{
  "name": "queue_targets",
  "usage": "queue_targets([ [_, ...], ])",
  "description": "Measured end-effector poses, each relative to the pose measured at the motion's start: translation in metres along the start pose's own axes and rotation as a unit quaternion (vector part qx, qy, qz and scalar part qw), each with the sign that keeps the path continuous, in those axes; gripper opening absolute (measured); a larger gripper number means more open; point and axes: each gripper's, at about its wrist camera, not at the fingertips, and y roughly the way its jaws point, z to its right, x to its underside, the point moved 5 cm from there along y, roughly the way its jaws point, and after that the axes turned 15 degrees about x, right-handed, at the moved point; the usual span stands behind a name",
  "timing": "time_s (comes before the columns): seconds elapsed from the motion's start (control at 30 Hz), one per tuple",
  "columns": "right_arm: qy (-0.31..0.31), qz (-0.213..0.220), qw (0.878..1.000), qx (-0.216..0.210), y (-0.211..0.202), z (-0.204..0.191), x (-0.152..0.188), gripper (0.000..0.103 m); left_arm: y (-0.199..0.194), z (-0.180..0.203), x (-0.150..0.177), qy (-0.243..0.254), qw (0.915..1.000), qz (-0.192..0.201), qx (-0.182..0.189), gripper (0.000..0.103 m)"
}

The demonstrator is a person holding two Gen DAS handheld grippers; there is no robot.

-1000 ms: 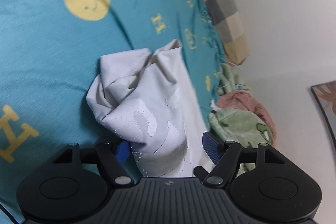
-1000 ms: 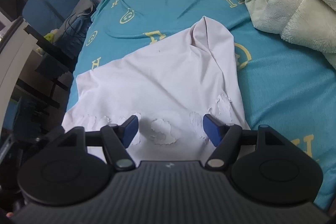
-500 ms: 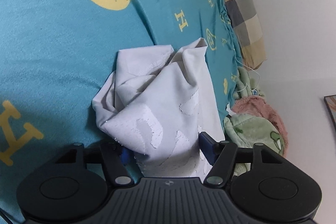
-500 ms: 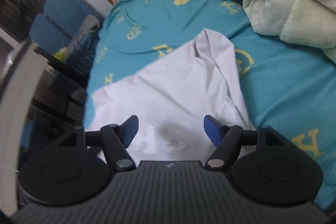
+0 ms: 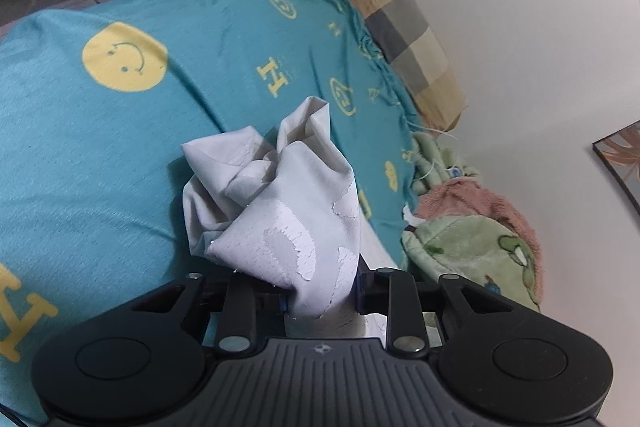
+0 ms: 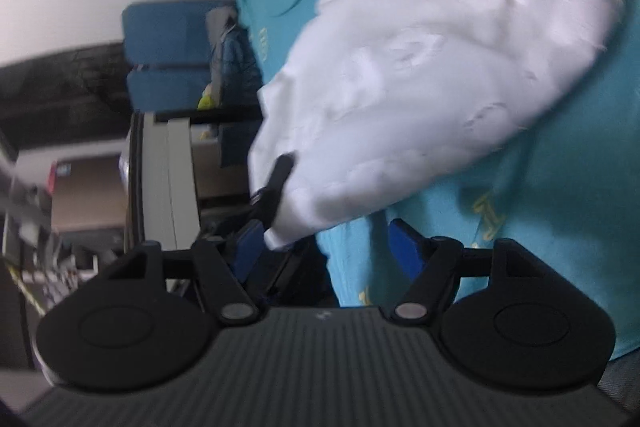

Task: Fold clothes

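A teal bedsheet (image 5: 100,167) printed with yellow smileys and letters covers the bed, and on it lies the white garment (image 5: 280,211), bunched into a crumpled heap with a cracked white print facing up. At the far side sit a checked pillow (image 5: 408,39) and a green fleece blanket (image 5: 472,251) against the wall. The step in hand looks like the first grab: taking hold of the garment so it can be lifted and spread flat before any fold. The left gripper (image 5: 320,297) has its jaws closing, with a thick wad of the white cloth between them and its pads largely hidden by the fabric. The right gripper (image 6: 324,247) is spread wide and holds nothing; a corner of the garment hangs just by its left pad, and the view is blurred. Next, the right gripper probably needs to reach a second edge of the cloth and pinch it, so the 2 hands can pull the garment taut. Compared with 1 second earlier, the left jaws have narrowed from wide open around the cloth, and the right view has rolled sideways, the garment now looking lifted and bundled rather than lying flat.
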Motion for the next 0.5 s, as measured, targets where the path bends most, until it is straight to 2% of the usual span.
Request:
queue_targets([
  [0.1, 0.053, 0.031, 0.998, 0.015, 0.002, 0.018, -0.012, 0.072, -0.002, 0.001, -0.003, -0.006, 0.9999, 0.006, 0.006, 0.027],
  [0.2, 0.097, 0.081, 0.992, 0.025, -0.007, 0.036, -0.024, 0.072, -0.006, -0.001, -0.005, -0.018, 0.9998, 0.009, 0.01, 0.027],
  [0.33, 0.124, 0.118, 0.985, 0.021, -0.011, 0.044, -0.037, 0.072, -0.007, -0.002, -0.004, -0.021, 0.9997, 0.008, 0.01, 0.027],
  [0.4, 0.11, 0.135, 0.984, 0.038, -0.01, 0.042, -0.038, 0.059, -0.008, -0.002, -0.004, -0.02, 0.9997, 0.007, 0.009, 0.027],
  [0.47, 0.093, 0.151, 0.983, 0.05, -0.011, 0.038, -0.038, 0.038, -0.009, -0.002, -0.003, -0.021, 0.9997, 0.005, 0.009, 0.027],
  [0.5, 0.085, 0.157, 0.982, 0.054, -0.012, 0.036, -0.038, 0.033, -0.009, -0.001, -0.003, -0.02, 0.9997, 0.005, 0.008, 0.027],
])
